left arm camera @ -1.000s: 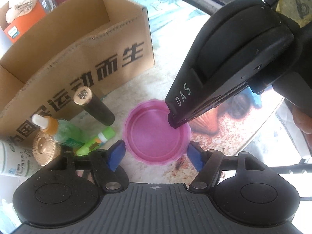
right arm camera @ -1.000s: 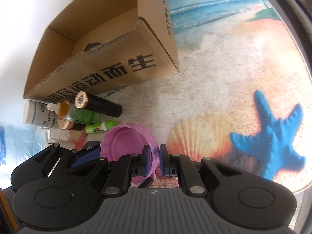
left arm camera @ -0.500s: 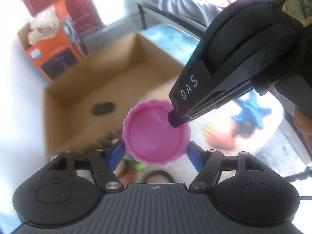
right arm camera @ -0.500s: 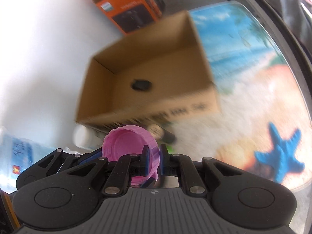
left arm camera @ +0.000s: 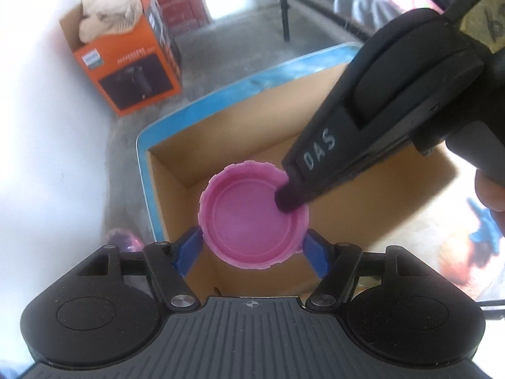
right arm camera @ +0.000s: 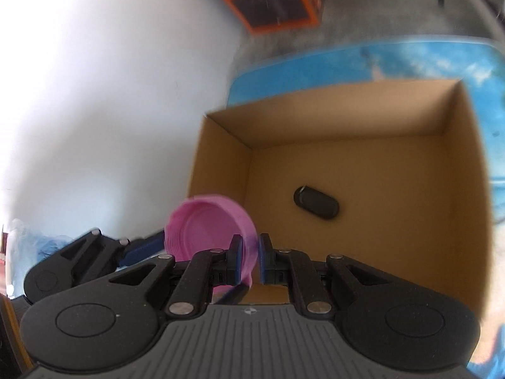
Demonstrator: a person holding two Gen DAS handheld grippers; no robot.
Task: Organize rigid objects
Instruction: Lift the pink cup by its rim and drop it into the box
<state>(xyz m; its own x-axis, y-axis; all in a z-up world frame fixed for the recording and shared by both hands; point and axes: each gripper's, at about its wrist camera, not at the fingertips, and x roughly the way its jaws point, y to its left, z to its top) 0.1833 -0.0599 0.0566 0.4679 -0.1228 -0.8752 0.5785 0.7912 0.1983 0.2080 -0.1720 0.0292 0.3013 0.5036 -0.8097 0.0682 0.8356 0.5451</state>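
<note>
A pink ribbed lid (left arm camera: 252, 218) hangs above the open cardboard box (left arm camera: 394, 195), hollow side towards the left wrist camera. My left gripper (left arm camera: 252, 252) is closed on its outer edges with the blue pads. My right gripper (right arm camera: 250, 260) pinches the lid's rim (right arm camera: 208, 221) between its blue pads; its black body (left arm camera: 378, 120) reaches in from the upper right. In the right wrist view the box (right arm camera: 467, 221) lies below, with a small black oblong object (right arm camera: 315, 203) on its floor.
An orange appliance box (left arm camera: 126, 63) with a pale cloth stands on the concrete floor beyond the table. The box rests on a beach-print tabletop (right arm camera: 410, 60) with a blue edge. A white wall (right arm camera: 94, 79) is on the left.
Both grippers have lifted the pink lid off the tabletop and carried it forward over the open box. The bottles beside the box have dropped out of view.
</note>
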